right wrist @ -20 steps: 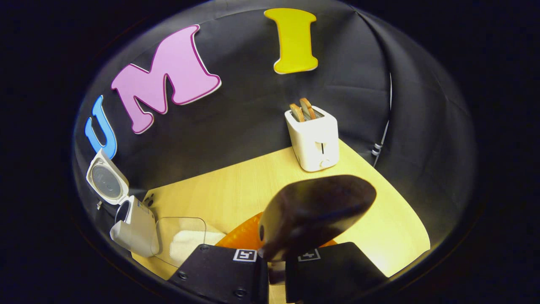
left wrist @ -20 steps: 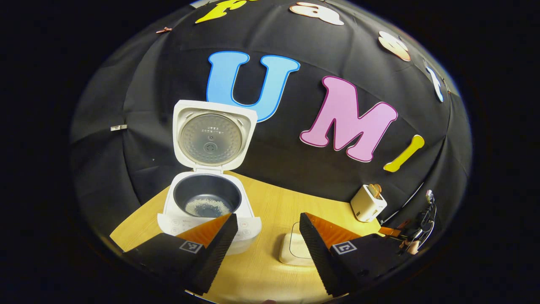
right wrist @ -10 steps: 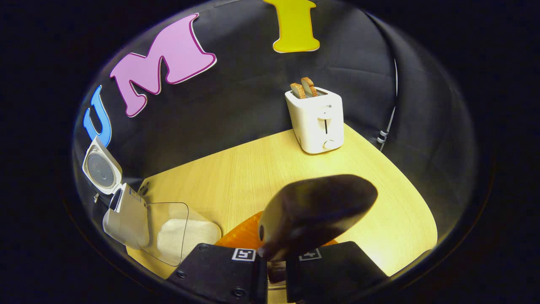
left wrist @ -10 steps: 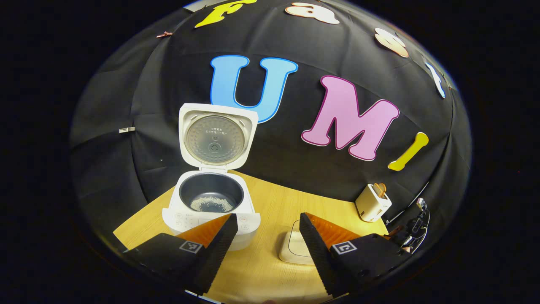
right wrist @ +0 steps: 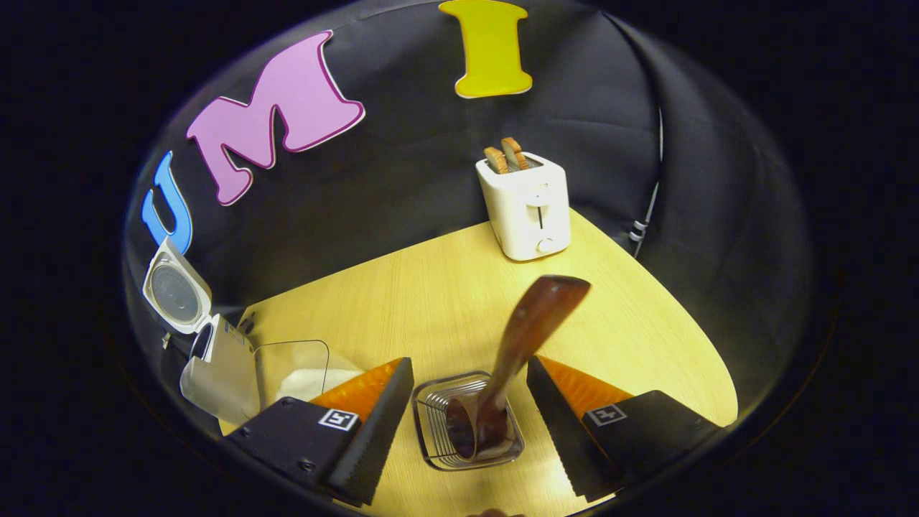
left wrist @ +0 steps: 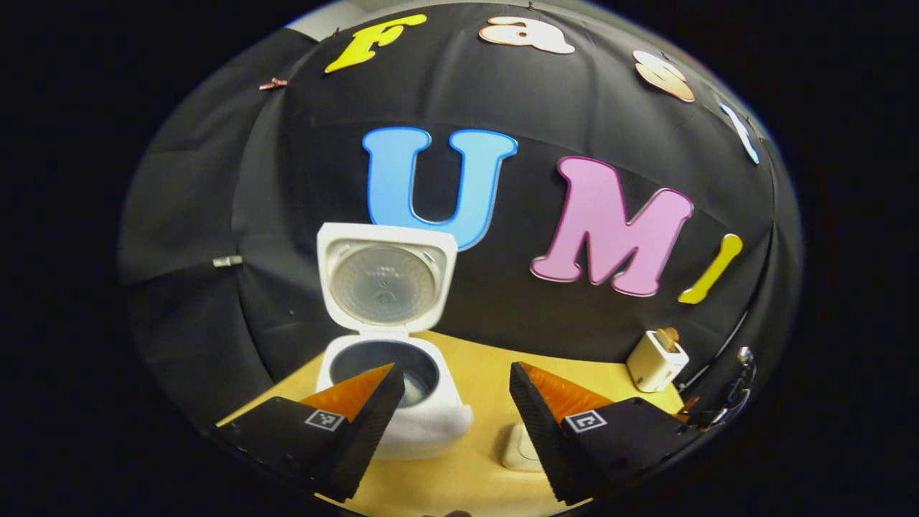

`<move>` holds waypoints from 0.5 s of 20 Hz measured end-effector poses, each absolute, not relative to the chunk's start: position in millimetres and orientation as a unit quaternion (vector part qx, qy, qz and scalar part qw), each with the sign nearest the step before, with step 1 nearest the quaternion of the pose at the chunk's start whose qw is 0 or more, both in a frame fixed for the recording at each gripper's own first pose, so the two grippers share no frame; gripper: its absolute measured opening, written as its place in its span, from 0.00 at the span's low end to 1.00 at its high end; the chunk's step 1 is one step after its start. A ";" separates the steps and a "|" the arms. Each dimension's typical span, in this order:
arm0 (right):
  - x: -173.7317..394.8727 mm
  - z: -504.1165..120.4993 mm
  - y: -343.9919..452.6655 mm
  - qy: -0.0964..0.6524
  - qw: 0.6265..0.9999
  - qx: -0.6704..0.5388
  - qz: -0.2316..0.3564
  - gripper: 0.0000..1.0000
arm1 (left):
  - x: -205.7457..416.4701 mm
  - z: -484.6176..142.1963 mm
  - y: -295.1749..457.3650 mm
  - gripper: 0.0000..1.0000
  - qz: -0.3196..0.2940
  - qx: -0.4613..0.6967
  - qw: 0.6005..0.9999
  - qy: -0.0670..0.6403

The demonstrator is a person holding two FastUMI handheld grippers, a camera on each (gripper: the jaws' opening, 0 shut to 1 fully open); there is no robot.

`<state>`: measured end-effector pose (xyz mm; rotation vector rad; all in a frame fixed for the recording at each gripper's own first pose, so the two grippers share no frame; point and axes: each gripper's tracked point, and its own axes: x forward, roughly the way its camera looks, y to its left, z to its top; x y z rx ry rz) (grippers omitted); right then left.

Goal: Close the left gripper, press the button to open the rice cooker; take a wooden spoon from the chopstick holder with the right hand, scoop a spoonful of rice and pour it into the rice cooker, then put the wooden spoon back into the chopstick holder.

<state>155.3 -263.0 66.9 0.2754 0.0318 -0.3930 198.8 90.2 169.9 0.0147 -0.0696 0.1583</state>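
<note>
The white rice cooker stands on the wooden table with its lid raised; my left gripper hangs open just in front of it, nothing between its fingers. In the right gripper view the dark wooden spoon stands bowl-down in the clear chopstick holder, handle leaning up and right. My right gripper is open, its fingers spread either side of the holder and apart from the spoon. The open rice cooker shows far left, with a clear rice container beside it.
A white toaster with two slices sits at the table's back right, also seen as the toaster in the left gripper view. A rice container lies between the left gripper's fingers and the table edge. Black cloth walls close in behind.
My right gripper has opened and let go of the spoon, which now stands in the holder. The left gripper has dropped lower and pulled back, so the cooker sits lower in its view.
</note>
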 end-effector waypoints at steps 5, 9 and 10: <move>96.2 72.2 -260.4 -0.006 0.962 0.097 -0.254 0.99 | 214.6 238.1 134.9 0.95 0.098 0.023 0.991 -0.083; 48.1 60.5 -245.2 -0.006 0.954 0.093 -0.286 0.99 | 238.8 310.9 163.9 0.95 0.107 0.055 0.985 -0.122; 38.3 55.8 -242.6 -0.003 0.950 0.105 -0.292 0.99 | 248.1 325.6 169.4 0.95 0.108 0.063 0.984 -0.127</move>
